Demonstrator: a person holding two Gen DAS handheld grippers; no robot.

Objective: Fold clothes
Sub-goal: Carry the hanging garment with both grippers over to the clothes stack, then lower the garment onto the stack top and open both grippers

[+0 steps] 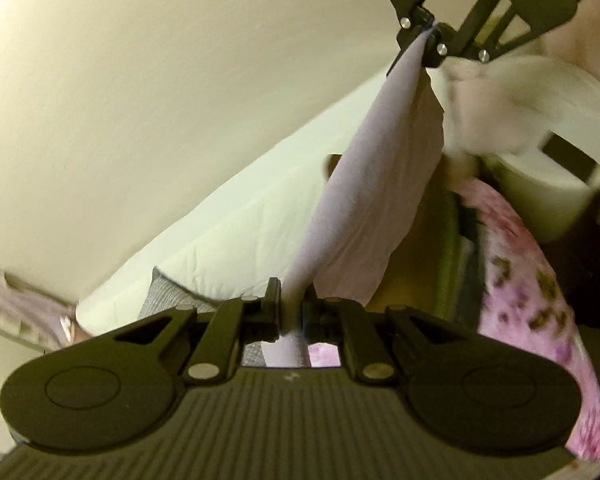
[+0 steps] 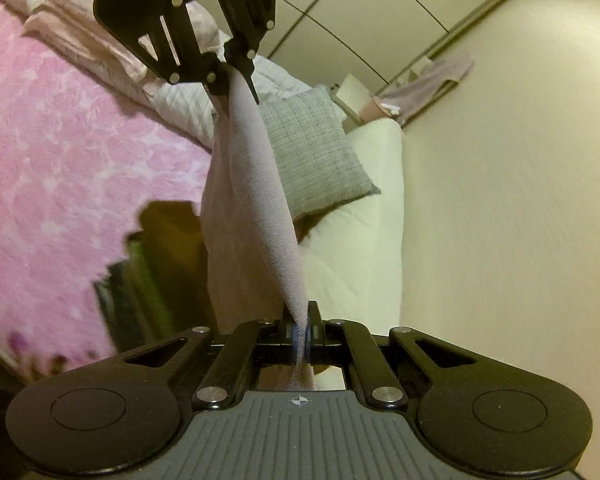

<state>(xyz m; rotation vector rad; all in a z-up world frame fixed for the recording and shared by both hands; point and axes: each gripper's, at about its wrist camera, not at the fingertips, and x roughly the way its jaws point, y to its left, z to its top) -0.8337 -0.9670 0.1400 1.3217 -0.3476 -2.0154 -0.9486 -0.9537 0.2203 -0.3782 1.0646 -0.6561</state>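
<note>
Pale lilac cloth, soft and slightly fuzzy, stretched taut in the air between the two tools, well above the bed. Pinched at one end by the left gripper, whose jaws stand almost fully together with the fabric bunched between the pads and a short tail showing below them. Pinched at the other end by the right gripper, jaws pressed tight on a narrow corner of the same cloth. Seen from the right wrist view, the left gripper at the top of the frame, clamped on the far end; from the left wrist view, the right gripper at the upper right, likewise clamped. Twisted along its length, with a looser fold hanging down on one side.

Below and to one side, a pink floral blanket spread over the bed, its edge blurred. Near it, a grey woven cushion lying on a white quilted mattress. Behind the cushion, a heap of white and pale pink bedding. Between blanket and mattress, a dark gap with greenish upright shapes, too blurred to make out. In the left wrist view, a white blurred bundle close to the right gripper. Cream floor beyond the mattress, and another lilac garment lying near the wall units in the background
</note>
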